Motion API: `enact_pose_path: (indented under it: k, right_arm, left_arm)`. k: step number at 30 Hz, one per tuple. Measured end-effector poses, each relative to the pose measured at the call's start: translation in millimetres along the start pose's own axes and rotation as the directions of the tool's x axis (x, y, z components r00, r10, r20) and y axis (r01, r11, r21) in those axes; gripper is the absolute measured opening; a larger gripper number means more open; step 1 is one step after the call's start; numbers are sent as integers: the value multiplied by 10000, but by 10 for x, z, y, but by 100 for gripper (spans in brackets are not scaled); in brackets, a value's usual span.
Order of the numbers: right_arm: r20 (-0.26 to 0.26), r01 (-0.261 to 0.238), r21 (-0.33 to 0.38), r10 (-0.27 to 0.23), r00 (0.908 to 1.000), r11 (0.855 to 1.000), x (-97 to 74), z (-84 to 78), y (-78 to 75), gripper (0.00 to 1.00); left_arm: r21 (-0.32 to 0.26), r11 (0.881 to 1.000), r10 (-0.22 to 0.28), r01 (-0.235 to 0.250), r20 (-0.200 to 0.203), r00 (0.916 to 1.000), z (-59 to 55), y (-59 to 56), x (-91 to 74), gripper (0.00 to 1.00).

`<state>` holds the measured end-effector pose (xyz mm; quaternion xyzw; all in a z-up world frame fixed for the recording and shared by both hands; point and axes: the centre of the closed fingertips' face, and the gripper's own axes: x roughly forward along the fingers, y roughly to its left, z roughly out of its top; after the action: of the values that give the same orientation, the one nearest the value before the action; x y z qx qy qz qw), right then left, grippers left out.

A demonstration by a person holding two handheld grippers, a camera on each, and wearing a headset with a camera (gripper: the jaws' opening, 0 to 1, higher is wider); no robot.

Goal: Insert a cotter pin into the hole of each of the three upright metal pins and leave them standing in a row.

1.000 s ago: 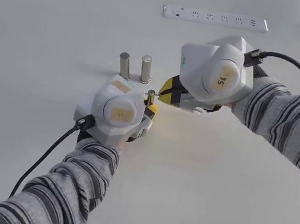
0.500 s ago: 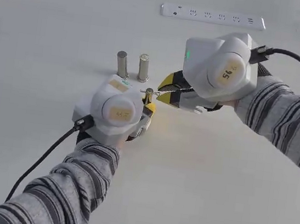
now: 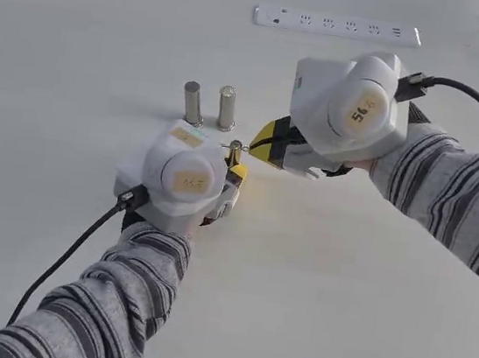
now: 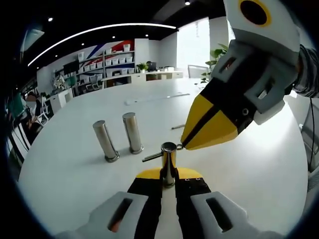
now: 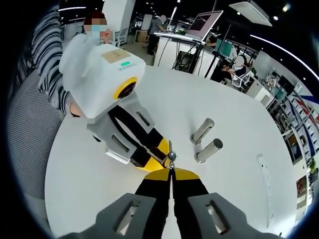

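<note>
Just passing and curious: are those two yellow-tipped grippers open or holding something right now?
Left gripper: shut on the upright metal pin.
Right gripper: shut on the cotter pin.

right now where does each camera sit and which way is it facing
head view: above, on the headset, looking down at the left gripper, right gripper and striped sleeves.
left gripper view: along its jaws at the clamped metal pin.
right gripper view: along its jaws, facing the left gripper.
both gripper views share that pin.
</note>
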<state>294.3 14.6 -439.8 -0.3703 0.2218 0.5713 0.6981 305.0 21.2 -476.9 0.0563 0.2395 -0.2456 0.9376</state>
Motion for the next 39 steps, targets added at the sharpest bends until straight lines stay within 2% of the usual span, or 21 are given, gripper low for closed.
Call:
enact_pose_path:
  k: [6, 8, 10, 13, 16, 23, 29, 37, 39]
  right_arm:
    - [24, 9, 63, -9, 10000, 10000, -10, 29, 21, 0]
    - [51, 29, 193, -30, 10000, 9998, -10, 24, 14, 0]
    - [140, 84, 609, -93, 9999, 9981, -8, 10, 3, 0]
    - [379, 354, 1442, -412, 9984, 9889, -29, -4, -37, 5]
    - [346, 535, 2197, -626, 9974, 9741, -59, -76, -69, 13]
    - [269, 865, 2807, -979, 9948, 9559, -149, -236, -115, 20]
    - [268, 1133, 3280, -1291, 9913, 9379, -209, -324, -136, 20]
    - [402, 1171, 3794, -1428, 9889, 9178, -175, -336, -117, 23]
    - [509, 1123, 3833, -1424, 9885, 9168, -161, -330, -110, 23]
  left_arm:
    - [45, 10000, 6, -6, -16, 10000, -3, 0, 0, 5]
    - [39, 10000, -1, 1, -10, 10000, -3, 1, 3, 5]
    - [79, 10000, -8, 8, -13, 10000, -4, 0, 5, 5]
    - [85, 10000, -3, 3, -19, 10000, -4, 3, 7, 5]
    - [84, 9999, -75, 75, 45, 10000, 2, -1, 13, 5]
    - [216, 9994, -265, 265, 21, 9996, 9, 8, 26, 5]
    - [88, 9999, -120, 121, -35, 9999, 13, 110, 29, 5]
    - [-66, 9998, 173, -173, -17, 9998, 31, 308, 15, 5]
    - [-205, 9996, 209, -209, 20, 9998, 41, 361, 14, 5]
